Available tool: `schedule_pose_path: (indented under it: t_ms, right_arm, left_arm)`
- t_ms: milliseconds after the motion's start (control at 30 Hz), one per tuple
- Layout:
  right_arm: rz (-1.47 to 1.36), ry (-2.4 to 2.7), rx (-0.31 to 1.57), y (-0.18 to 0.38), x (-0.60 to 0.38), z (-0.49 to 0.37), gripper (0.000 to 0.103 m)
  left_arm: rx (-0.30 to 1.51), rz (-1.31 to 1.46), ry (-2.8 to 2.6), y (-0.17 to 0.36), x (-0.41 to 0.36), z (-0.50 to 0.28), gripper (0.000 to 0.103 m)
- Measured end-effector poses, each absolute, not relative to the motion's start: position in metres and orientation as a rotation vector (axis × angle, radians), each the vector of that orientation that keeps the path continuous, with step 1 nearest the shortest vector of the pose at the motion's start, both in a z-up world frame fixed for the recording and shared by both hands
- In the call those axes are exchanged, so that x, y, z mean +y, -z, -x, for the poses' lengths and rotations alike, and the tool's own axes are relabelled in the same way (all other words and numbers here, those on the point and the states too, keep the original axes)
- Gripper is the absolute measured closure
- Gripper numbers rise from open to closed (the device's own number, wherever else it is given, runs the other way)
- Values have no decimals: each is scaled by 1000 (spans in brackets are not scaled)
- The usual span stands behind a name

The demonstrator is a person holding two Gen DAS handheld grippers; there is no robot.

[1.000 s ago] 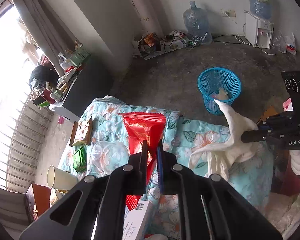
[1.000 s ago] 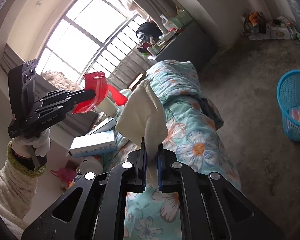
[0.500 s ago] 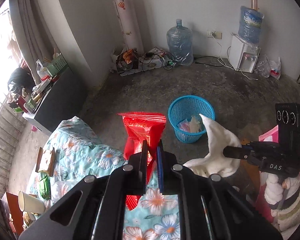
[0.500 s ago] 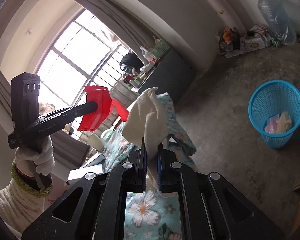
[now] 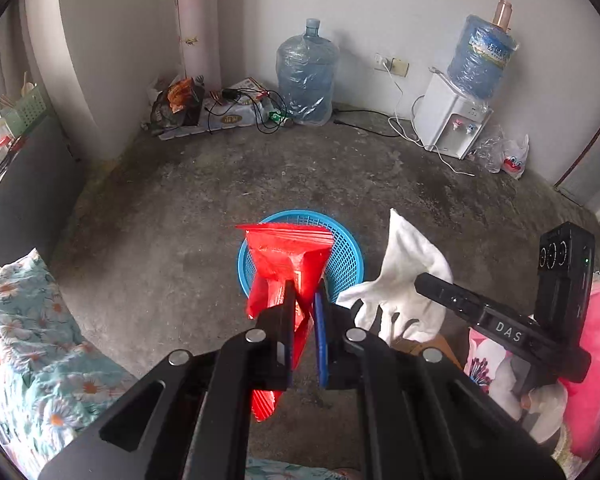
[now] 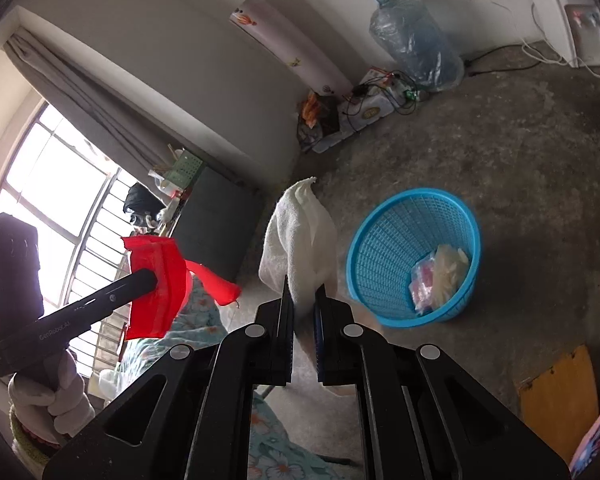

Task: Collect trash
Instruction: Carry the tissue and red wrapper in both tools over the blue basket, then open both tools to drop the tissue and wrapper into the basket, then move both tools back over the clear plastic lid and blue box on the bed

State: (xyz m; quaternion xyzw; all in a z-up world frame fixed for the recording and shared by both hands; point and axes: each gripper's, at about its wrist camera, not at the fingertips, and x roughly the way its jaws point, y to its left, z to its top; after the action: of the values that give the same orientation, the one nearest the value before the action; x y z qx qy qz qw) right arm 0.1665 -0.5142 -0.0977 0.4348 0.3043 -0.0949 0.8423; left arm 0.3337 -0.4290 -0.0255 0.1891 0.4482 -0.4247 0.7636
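Observation:
My left gripper is shut on a red plastic wrapper and holds it in the air in front of the blue mesh basket on the floor. My right gripper is shut on a white cloth, also in the air, left of the basket. The basket holds some pale and pink trash. In the left wrist view the right gripper holds the cloth just right of the basket. In the right wrist view the left gripper holds the wrapper at the left.
A flowered cloth covers the table at the lower left. Water jugs, a white dispenser, a rolled mat and cables stand along the far wall. A dark cabinet is at the left. A brown card lies on the concrete floor.
Both grippers have swung away from the flowered table toward the blue basket, carrying the red wrapper and the white cloth. The basket now sits directly behind the wrapper.

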Motion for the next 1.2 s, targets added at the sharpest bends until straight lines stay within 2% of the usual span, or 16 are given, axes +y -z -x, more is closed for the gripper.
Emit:
schedule_pose_path:
  t_ms: [167, 233, 267, 300, 333, 367, 433, 567, 767, 1000, 1200]
  right_arm:
    - [-943, 268, 709, 131, -546, -204, 96]
    - [-940, 287, 758, 150, -557, -224, 93]
    - [-953, 288, 796, 164, -563, -233, 82]
    - [-965, 308, 852, 180, -569, -242, 59]
    - [-981, 341, 910, 198, -573, -247, 51]
    - [-997, 366, 958, 217, -575, -249, 50]
    - [-1032, 398, 1016, 244, -576, -243, 50]
    - [-1102, 393, 965, 260, -570, -213, 50]
    - [-1110, 371, 866, 230, -553, -170, 50]
    - [-1006, 254, 697, 142, -507, -136, 46]
    - [-888, 71, 629, 66, -462, -148, 45]
  left_arm:
    - [1013, -338, 938, 59, -480, -357, 92]
    - [1029, -344, 939, 76, -497, -365, 81]
    - [1042, -346, 909, 84, -503, -370, 61]
    - [1040, -332, 872, 90, -506, -374, 48]
    - [1037, -306, 855, 94, -507, -377, 47]
    - [1043, -287, 851, 99, -507, -380, 47]
    - [1062, -272, 845, 106, -502, -383, 46]
    - [1021, -311, 868, 100, -482, -379, 45]
    - [949, -320, 890, 56, -434, -373, 44]
    - [883, -344, 915, -4, -340, -341, 38]
    - [821, -317, 863, -60, -252, -291, 34]
